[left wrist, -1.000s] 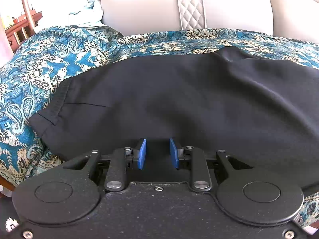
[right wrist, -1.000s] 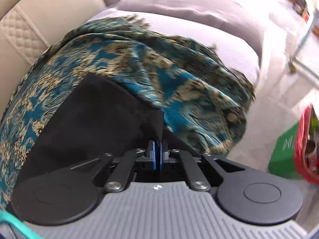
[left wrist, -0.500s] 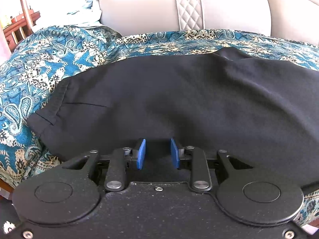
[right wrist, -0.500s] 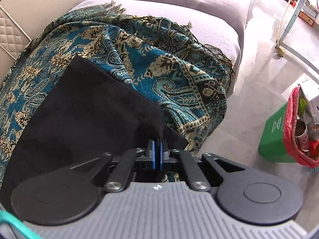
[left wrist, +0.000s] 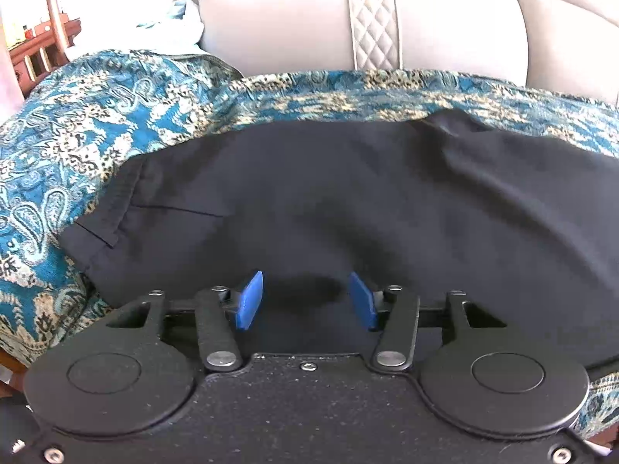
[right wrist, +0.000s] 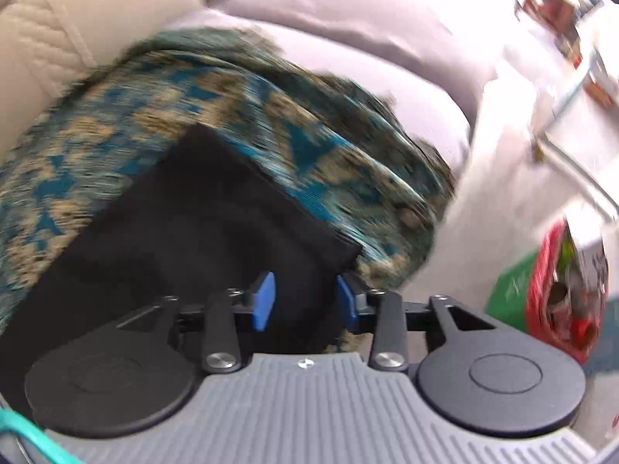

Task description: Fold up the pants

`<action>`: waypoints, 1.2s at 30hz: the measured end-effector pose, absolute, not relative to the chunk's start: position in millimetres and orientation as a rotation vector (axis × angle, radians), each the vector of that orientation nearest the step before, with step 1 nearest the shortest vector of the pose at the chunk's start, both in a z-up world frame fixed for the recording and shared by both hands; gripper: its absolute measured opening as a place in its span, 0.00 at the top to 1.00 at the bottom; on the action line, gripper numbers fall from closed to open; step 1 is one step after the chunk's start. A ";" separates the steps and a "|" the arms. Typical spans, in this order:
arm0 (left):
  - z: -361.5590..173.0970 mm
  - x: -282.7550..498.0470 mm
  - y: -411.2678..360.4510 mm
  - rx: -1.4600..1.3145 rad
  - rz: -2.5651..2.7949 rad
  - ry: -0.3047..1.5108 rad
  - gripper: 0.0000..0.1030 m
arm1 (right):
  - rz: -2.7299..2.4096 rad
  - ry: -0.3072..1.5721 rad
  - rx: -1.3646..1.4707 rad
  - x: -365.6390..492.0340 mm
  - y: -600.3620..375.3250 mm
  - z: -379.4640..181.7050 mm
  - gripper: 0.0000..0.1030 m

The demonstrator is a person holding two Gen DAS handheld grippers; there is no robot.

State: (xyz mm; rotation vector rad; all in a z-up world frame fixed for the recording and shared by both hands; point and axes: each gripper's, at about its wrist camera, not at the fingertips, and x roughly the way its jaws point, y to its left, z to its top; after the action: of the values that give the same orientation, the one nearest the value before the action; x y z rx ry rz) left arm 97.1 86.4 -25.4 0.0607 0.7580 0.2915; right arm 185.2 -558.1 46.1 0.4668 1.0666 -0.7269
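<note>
The black pants lie spread across a teal paisley throw on a sofa seat, waistband at the left. My left gripper is open, its blue pads just above the near edge of the pants, holding nothing. In the blurred right wrist view the leg end of the pants lies on the same throw. My right gripper is open, its pads either side of the hem corner and not clamped on it.
The beige leather sofa back rises behind the throw. A grey seat cushion lies beyond the throw's fringe. On the floor at the right stand a green box and a red-lined bin. Wooden furniture is at the far left.
My right gripper has opened and let go of the pants hem, and its view now swings fast and blurs. My left gripper has opened wider and hardly moved.
</note>
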 end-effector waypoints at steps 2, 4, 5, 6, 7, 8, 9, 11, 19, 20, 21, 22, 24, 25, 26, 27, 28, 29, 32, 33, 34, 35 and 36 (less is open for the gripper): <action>-23.7 92.9 88.4 0.059 0.291 0.746 0.52 | -0.654 1.028 0.439 193.7 -538.0 60.6 0.36; -23.2 89.3 90.4 0.053 0.291 0.743 0.52 | -0.555 0.999 0.413 203.1 -514.6 72.1 0.33; -23.9 87.0 91.4 0.048 0.290 0.742 0.51 | -0.492 0.989 0.392 209.0 -498.1 77.0 0.31; -25.1 84.8 92.4 0.044 0.287 0.744 0.51 | -0.432 0.977 0.367 214.4 -481.0 80.8 0.31; -26.7 82.4 92.5 0.043 0.284 0.746 0.51 | -0.372 0.967 0.342 220.5 -463.5 83.4 0.30; -28.4 80.4 93.5 0.043 0.283 0.749 0.51 | -0.306 0.961 0.316 226.4 -443.5 84.8 0.29; -30.7 78.7 94.5 0.044 0.282 0.754 0.51 | -0.247 0.956 0.294 231.9 -423.2 85.3 0.29; -35.7 75.3 96.7 0.036 0.285 0.769 0.51 | -0.124 0.949 0.250 242.7 -379.9 83.7 0.28; -44.4 66.4 101.5 -0.013 0.281 0.748 0.48 | 0.229 1.000 0.067 281.2 -190.7 56.5 0.28; -44.6 65.6 102.0 -0.018 0.279 0.744 0.48 | 0.260 1.002 0.065 285.2 -171.3 52.8 0.28; -45.0 65.1 102.8 -0.020 0.274 0.740 0.47 | 0.292 1.005 0.074 290.5 -154.3 49.1 0.28; -45.2 64.5 103.5 -0.021 0.269 0.737 0.47 | 0.321 1.007 0.088 294.7 -139.9 45.2 0.28; -45.8 63.2 105.7 -0.024 0.257 0.729 0.46 | 0.371 1.007 0.105 302.0 -111.8 39.0 0.28; -46.0 62.7 106.5 -0.026 0.252 0.725 0.45 | 0.394 1.000 0.105 304.1 -98.0 36.9 0.28; -46.5 62.1 107.3 -0.027 0.248 0.722 0.44 | 0.418 0.993 0.100 306.9 -86.1 34.2 0.28; -46.8 61.5 107.8 -0.028 0.244 0.718 0.44 | 0.441 0.991 0.086 308.6 -73.4 31.7 0.28; -47.1 61.2 107.9 -0.027 0.242 0.715 0.44 | 0.457 0.998 0.066 310.2 -62.6 29.1 0.32; -47.3 61.1 107.9 -0.024 0.239 0.712 0.43 | 0.458 1.005 0.038 312.3 -51.8 26.3 0.45; -48.3 59.6 106.6 -0.021 0.236 0.704 0.43 | 0.383 1.027 -0.089 328.5 -23.0 8.4 0.63; -48.3 59.2 106.6 -0.023 0.234 0.702 0.43 | 0.363 1.012 -0.098 333.7 -19.8 6.0 0.63; -48.5 59.0 106.7 -0.024 0.233 0.702 0.43 | 0.357 1.002 -0.090 337.9 -19.5 6.9 0.63; -48.4 59.0 107.0 -0.025 0.232 0.702 0.43 | 0.348 1.003 -0.061 342.1 -20.3 8.1 0.62; -48.3 59.2 107.2 -0.027 0.231 0.703 0.43 | 0.340 0.999 -0.021 345.8 -22.8 10.7 0.62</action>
State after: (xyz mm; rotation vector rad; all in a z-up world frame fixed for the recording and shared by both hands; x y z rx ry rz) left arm 59.2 107.2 -48.3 -0.0265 0.7029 0.2313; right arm 345.8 -22.8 10.7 -0.0207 0.9994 0.3405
